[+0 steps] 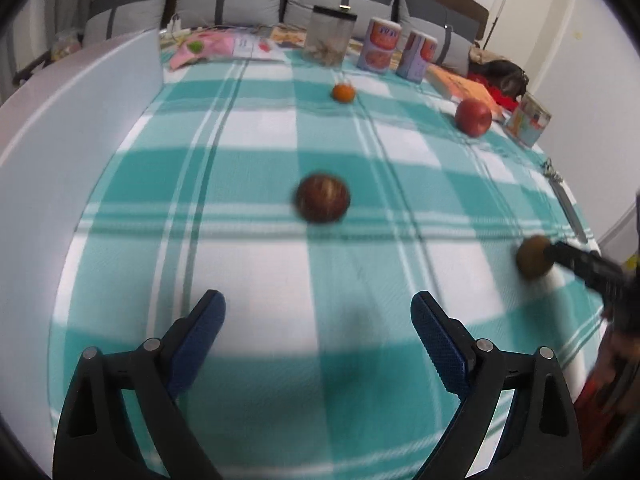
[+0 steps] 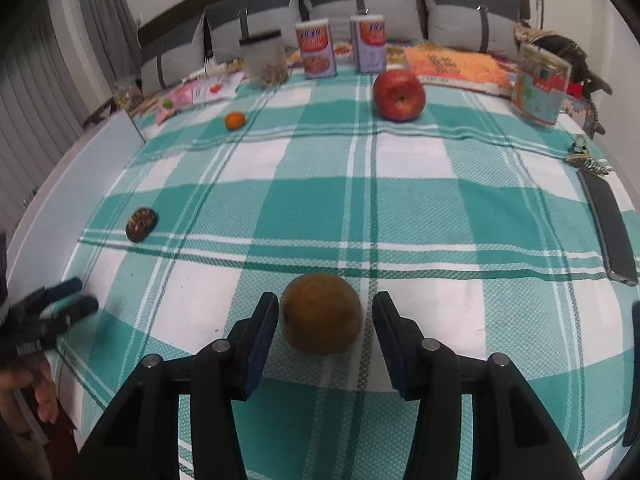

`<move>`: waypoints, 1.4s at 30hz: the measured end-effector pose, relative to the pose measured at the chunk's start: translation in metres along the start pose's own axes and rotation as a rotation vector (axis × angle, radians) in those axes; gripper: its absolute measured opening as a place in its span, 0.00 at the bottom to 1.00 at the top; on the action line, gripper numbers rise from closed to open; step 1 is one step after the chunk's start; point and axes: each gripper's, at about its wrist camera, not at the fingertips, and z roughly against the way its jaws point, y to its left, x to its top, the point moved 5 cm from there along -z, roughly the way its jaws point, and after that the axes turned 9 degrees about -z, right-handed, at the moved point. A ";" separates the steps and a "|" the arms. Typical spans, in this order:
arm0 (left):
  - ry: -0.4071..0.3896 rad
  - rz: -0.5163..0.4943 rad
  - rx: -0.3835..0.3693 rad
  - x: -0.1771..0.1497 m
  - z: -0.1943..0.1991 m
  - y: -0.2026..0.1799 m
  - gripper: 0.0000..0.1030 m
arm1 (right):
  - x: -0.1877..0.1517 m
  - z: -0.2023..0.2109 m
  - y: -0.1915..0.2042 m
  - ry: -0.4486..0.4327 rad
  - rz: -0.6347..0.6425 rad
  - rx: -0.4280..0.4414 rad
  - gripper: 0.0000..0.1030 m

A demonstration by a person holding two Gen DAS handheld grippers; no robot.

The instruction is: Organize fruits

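Note:
A round brown fruit [image 2: 321, 313] rests on the teal checked cloth [image 2: 420, 208] between the fingers of my right gripper [image 2: 325, 310]. A thin gap shows on each side, so the pads do not press it. In the left wrist view the same brown fruit [image 1: 533, 257] lies at the right edge. My left gripper [image 1: 318, 308] hangs wide open over bare cloth with nothing in it. Ahead of it lies a dark red-brown fruit [image 1: 322, 199]. Farther back are a small orange [image 1: 343, 93] and a red apple [image 1: 473, 117]. The apple [image 2: 399, 95] stands straight ahead of the right gripper.
Along the far edge stand a clear jar [image 2: 265, 59], two tall cans [image 2: 316, 48], an orange book [image 2: 452, 65] and a printed clear box [image 2: 540, 84]. A phone [image 2: 610, 224] and keys [image 2: 582, 156] lie at the right. A white board [image 1: 80, 120] borders the left side.

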 end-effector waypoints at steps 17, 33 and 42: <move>0.100 -0.099 0.056 0.038 -0.056 -0.012 0.40 | 0.002 0.021 -0.029 -0.111 -0.118 0.073 0.49; 0.134 -0.067 -0.023 -0.061 0.020 -0.032 0.69 | -0.022 0.039 -0.019 -0.057 -0.130 0.098 0.52; 0.150 -0.122 -0.021 -0.044 0.002 -0.040 0.66 | -0.045 0.052 -0.009 -0.056 -0.124 0.069 0.54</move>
